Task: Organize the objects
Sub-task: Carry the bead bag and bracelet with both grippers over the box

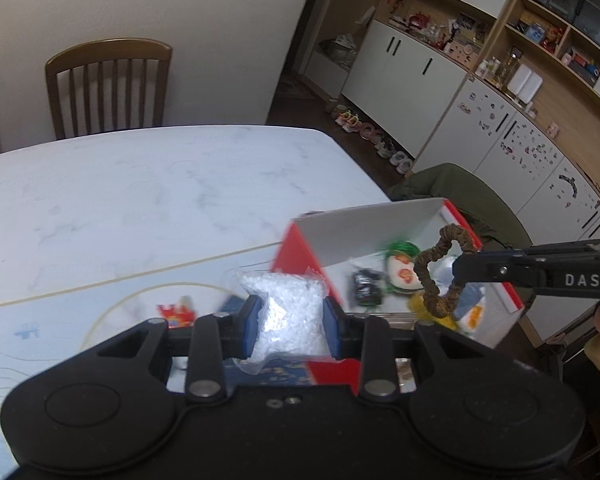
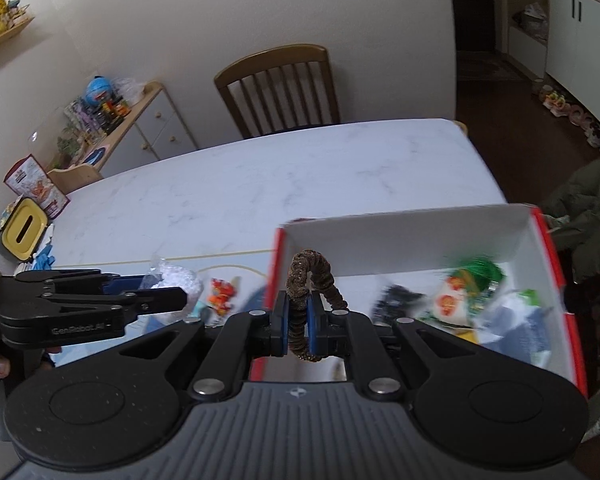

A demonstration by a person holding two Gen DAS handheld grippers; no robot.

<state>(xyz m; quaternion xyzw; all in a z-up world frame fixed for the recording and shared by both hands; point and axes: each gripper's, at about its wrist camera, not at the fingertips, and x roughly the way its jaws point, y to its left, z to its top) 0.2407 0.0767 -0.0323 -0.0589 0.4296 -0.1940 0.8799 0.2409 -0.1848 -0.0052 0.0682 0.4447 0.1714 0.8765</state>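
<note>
My left gripper (image 1: 290, 326) is shut on a clear bag of white beads (image 1: 290, 312), held above the table just left of a red box (image 1: 300, 252) with a white inside. My right gripper (image 2: 299, 330) is shut on a brown scrunchie (image 2: 314, 268), which loops up from its blue pads over the box's near left corner. In the left wrist view the scrunchie (image 1: 436, 268) hangs over the box from the right gripper (image 1: 460, 276). In the right wrist view the left gripper (image 2: 172, 292) with the bead bag (image 2: 178, 280) is at the left. The box (image 2: 420, 236) holds several small items.
The white marble table (image 1: 140, 184) stretches far ahead. A red and orange packet (image 2: 220, 294) lies on a pale mat beside the box. A wooden chair (image 1: 108, 88) stands at the far side. A green jacket (image 2: 588, 204) drapes over a chair right of the box. A yellow container (image 2: 24, 236) sits far left.
</note>
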